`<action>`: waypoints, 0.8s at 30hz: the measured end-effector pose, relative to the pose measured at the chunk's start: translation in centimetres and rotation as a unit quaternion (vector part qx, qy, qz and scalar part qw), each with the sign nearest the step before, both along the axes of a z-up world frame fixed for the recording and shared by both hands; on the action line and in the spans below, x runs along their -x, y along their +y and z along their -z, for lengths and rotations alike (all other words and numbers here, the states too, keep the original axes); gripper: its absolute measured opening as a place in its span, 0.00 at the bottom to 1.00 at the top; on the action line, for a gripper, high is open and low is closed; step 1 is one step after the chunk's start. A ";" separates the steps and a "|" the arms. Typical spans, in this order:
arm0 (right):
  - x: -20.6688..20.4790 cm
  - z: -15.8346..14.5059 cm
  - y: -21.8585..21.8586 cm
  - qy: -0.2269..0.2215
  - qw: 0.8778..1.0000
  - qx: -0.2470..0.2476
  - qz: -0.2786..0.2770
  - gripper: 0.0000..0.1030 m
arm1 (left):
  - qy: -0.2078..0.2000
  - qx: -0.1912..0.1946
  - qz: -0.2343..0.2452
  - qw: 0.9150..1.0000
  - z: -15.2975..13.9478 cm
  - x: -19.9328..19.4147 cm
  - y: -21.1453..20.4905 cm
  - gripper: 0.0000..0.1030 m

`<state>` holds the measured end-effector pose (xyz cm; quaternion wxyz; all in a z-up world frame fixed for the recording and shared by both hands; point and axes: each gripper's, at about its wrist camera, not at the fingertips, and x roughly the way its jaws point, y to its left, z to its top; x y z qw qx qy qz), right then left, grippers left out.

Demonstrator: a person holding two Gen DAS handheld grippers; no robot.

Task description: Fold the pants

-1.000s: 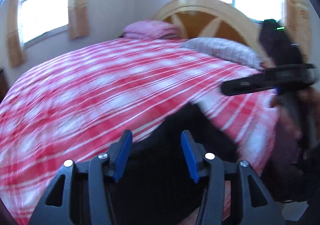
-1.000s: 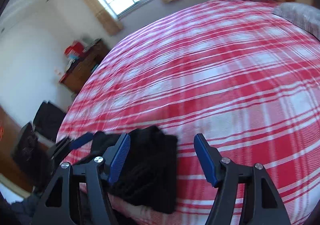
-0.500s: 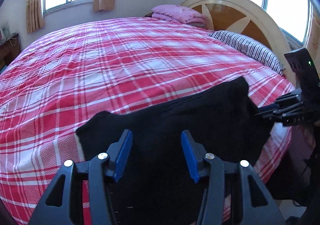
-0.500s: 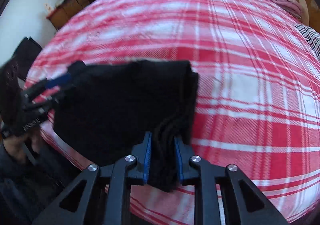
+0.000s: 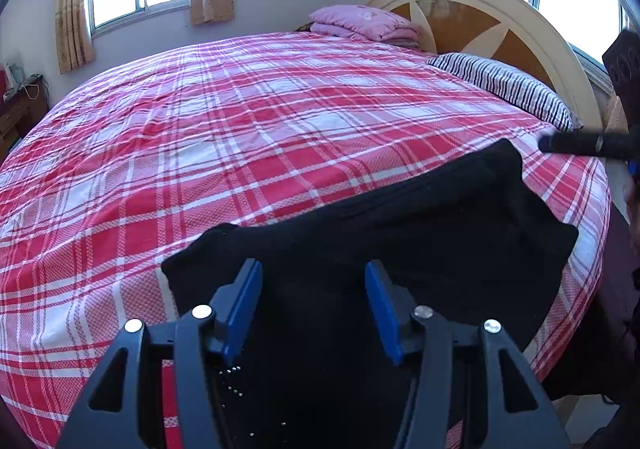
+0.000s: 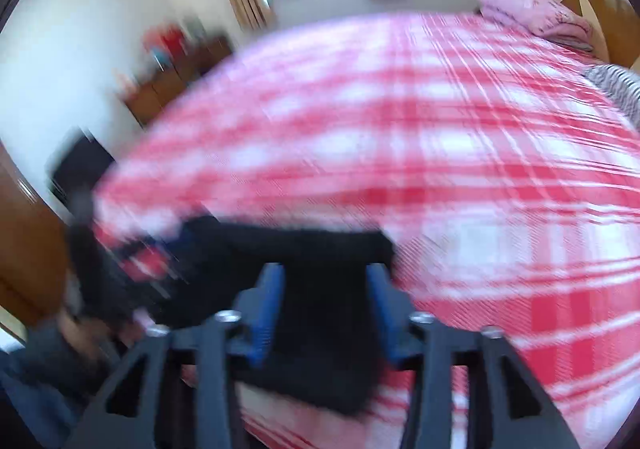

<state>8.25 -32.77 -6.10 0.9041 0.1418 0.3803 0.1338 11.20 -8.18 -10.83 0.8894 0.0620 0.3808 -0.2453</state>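
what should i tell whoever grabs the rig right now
Left hand-held gripper: open, holding nothing, above the black pants.
Right hand-held gripper: open, empty; its view is motion-blurred.
Pants: folded into a compact stack, lying on the red plaid bed at its near edge.
Done: pants look folded and released.
Left: probably just tidy the stack, then pull both grippers away.
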 end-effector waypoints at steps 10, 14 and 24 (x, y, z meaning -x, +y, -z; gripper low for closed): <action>-2.9 5.7 -0.1 0.051 0.996 -0.062 0.026 0.56 | -0.005 -0.012 0.005 1.000 0.5 -0.8 -0.7 0.62; -3.1 6.3 0.1 0.045 0.998 -0.040 0.019 0.56 | -0.004 -0.015 0.006 1.000 0.8 -1.3 -1.0 0.66; -2.1 4.3 0.3 0.052 0.998 -0.015 -0.021 0.56 | -0.001 -0.018 0.013 1.000 -0.1 -0.2 -0.6 0.66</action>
